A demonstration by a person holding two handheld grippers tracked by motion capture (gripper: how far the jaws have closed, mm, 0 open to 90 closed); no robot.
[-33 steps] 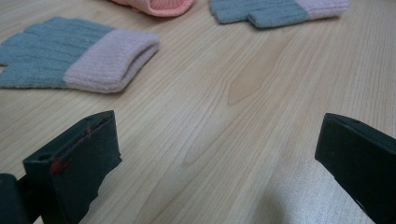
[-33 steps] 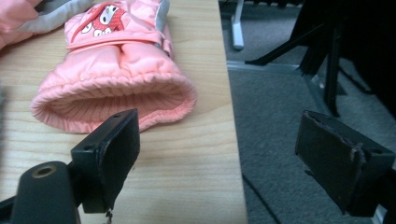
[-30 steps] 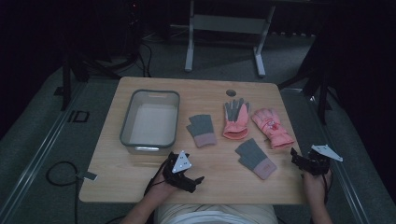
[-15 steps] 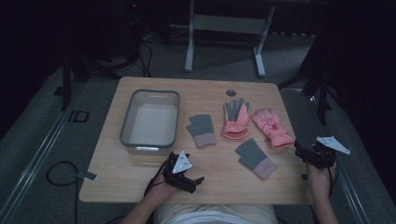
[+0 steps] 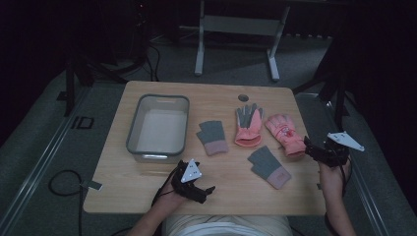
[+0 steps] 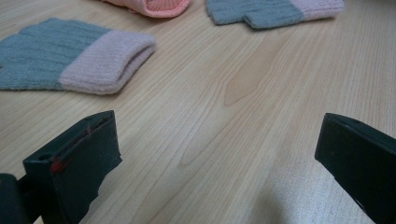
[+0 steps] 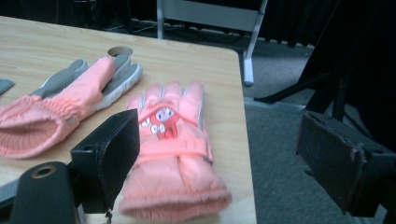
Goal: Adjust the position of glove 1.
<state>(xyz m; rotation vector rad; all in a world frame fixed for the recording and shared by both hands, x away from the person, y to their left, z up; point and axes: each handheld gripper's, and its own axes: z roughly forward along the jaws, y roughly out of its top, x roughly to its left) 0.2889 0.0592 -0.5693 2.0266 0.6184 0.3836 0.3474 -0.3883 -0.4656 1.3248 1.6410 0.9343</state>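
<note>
Two pink gloves lie at the table's right: one palm-up with grey fingers point(image 5: 248, 127) point(image 7: 70, 98), one with a cartoon print point(image 5: 285, 133) point(image 7: 170, 154). Two grey knit gloves with pink cuffs point(image 5: 213, 136) point(image 5: 269, 167) lie nearer the middle; one point(image 6: 74, 56) is ahead-left of the left jaws, the other point(image 6: 275, 11) farther off. My right gripper point(image 5: 309, 146) point(image 7: 224, 144) is open at the right edge, its jaws just short of the cartoon glove's cuff. Near the front edge my left gripper point(image 5: 209, 191) point(image 6: 215, 158) rests open on bare wood.
A grey-rimmed bin point(image 5: 133, 129) with a pale inside stands at the table's left. A round hole point(image 5: 243, 97) point(image 7: 120, 50) sits near the far edge. Beyond the table's right edge point(image 7: 243, 116) is grey floor, with a metal stand point(image 5: 236, 24) behind.
My right gripper has moved forward along the table's right edge, closer to the cartoon glove's cuff. The left gripper and the gloves have stayed put.
</note>
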